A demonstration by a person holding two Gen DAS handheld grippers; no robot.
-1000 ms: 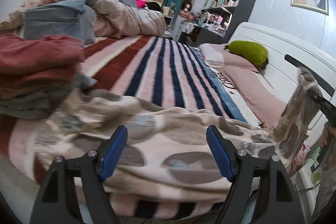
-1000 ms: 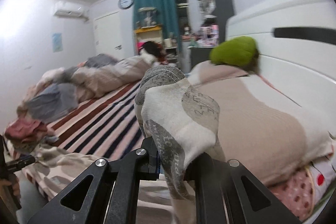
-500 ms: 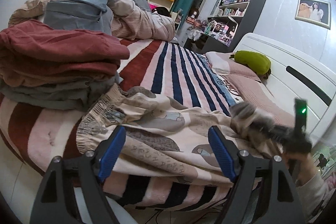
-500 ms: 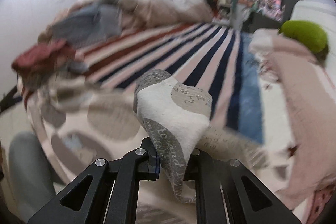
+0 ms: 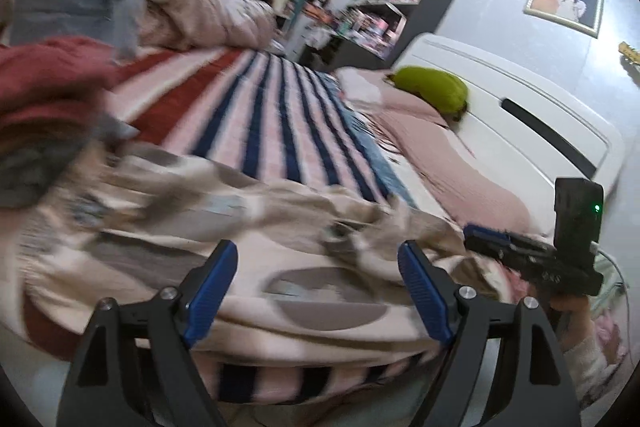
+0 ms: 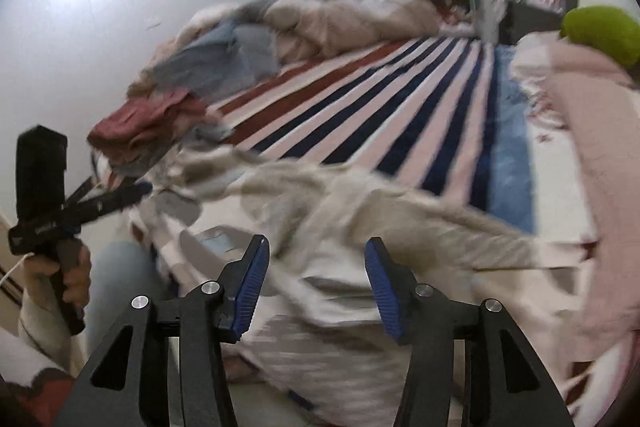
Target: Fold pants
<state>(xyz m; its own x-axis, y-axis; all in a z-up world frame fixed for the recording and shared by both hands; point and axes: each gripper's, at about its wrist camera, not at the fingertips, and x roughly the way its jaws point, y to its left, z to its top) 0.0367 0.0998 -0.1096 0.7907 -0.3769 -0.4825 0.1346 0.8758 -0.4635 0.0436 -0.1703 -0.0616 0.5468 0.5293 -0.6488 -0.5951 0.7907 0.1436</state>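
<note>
Surface: striped bed point(image 5: 280, 115).
Pants point(image 6: 360, 211): spread flat, unfolded.
Left gripper point(image 5: 316, 291): released, empty.
Right gripper point(image 6: 316, 283): at 6 o'clock, jaws opening, empty.

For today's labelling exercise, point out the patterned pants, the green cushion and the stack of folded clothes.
patterned pants point(image 5: 280, 259): left wrist view, on the spread cloth.
green cushion point(image 5: 434, 89): left wrist view, on its middle.
stack of folded clothes point(image 6: 148, 119): right wrist view, on the dark red top layer.

Patterned pants on the bed

The pants point(image 5: 256, 243), cream with large grey-brown blotches, lie spread and rumpled across the near edge of the striped blanket point(image 5: 276, 131), just beside the stack of folded clothes point(image 5: 44, 99), hanging over that edge.
</note>
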